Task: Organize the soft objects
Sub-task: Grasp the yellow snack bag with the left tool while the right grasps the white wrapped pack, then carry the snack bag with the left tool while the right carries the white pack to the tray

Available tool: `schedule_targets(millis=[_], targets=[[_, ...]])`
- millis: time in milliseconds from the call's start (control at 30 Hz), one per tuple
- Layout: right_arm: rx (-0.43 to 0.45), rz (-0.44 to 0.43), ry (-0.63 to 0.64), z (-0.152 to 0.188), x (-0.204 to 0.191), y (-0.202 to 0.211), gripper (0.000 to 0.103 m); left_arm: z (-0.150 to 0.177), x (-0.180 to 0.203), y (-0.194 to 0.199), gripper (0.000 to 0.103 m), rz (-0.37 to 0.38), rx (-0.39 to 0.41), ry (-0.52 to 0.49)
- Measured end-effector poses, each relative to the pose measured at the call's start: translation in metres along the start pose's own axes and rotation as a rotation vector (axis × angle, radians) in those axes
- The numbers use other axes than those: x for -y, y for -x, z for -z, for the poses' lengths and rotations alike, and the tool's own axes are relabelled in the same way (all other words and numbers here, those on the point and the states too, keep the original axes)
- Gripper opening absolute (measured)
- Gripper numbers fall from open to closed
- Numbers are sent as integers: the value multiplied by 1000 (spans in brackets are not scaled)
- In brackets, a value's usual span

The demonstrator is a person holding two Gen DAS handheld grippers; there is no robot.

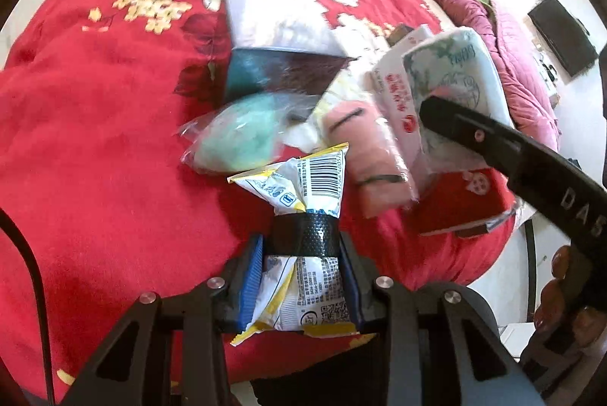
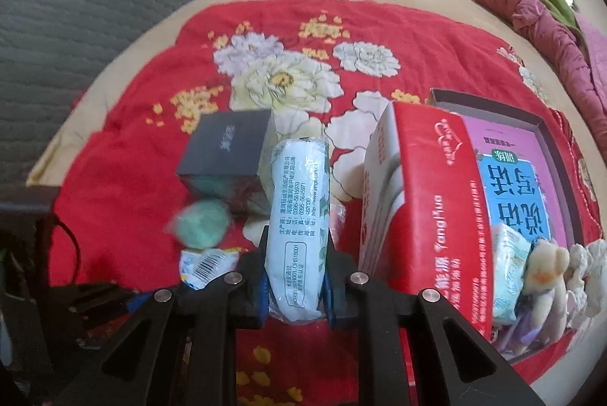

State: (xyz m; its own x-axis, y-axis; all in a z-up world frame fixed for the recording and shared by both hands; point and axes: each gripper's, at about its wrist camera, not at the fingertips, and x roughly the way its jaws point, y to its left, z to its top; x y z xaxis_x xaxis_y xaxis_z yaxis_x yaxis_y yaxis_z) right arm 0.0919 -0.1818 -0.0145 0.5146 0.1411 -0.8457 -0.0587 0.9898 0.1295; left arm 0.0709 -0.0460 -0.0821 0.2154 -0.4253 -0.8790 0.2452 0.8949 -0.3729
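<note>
the tissue pack (image 2: 297, 227), a soft white wrapped packet with green leaf print, sits clamped between the two pads of the right gripper (image 2: 296, 288), held lengthwise so its far end points away from the camera. it hangs above the red floral blanket (image 2: 151, 148), just left of the red carton (image 2: 428, 201), which makes a handy landmark. gripping it across its narrow waist looks sensible, since a squashy packet would fold if pinched at one end.

right of the red carton, an open dark-rimmed tray (image 2: 546, 129) already holds a smaller tissue packet (image 2: 508, 277) and a cream plush toy (image 2: 546, 269); that is probably where soft things are being gathered, so the held pack likely goes there next.

left of the red carton, the left gripper (image 1: 303, 254) is closed on a snack packet (image 1: 299, 186), white and yellow with a barcode, its wrapper crumpled between the blue pads. the packet's far end lies beside a green ball in a clear bag (image 1: 235, 144) and a pink bagged bundle (image 1: 371, 159). a dark box (image 2: 227, 148) stands beyond the green ball.

both tools are loaded, so neither can pick more until one releases.
</note>
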Motion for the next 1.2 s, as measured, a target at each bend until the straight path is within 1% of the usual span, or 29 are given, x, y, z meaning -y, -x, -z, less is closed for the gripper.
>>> schedule_targets(millis=[367,500,667,800,967,1067,1133,1200], targets=[[88,-36,-91,1,22,45,21,-2,32,43,38,-37,96,-71],[133,-35,-123,4,35,66,21,-8,53,61,38,-39,132,-104],[203,-18,-191,8,63,97,21,-17,86,73,38,-45,156,-156],[256,9,-241,13,88,123,21,-22,111,79,38,-41,168,-196],[325,75,-291,23,120,155,21,-26,146,82,38,-42,182,-251],[358,81,-333,31,139,169,21,-28,165,80,38,-44,181,-283],[377,121,-352,36,150,179,21,-29,179,77,38,-43,177,-306],[393,144,-368,41,158,187,21,-30,191,73,38,-45,173,-325]])
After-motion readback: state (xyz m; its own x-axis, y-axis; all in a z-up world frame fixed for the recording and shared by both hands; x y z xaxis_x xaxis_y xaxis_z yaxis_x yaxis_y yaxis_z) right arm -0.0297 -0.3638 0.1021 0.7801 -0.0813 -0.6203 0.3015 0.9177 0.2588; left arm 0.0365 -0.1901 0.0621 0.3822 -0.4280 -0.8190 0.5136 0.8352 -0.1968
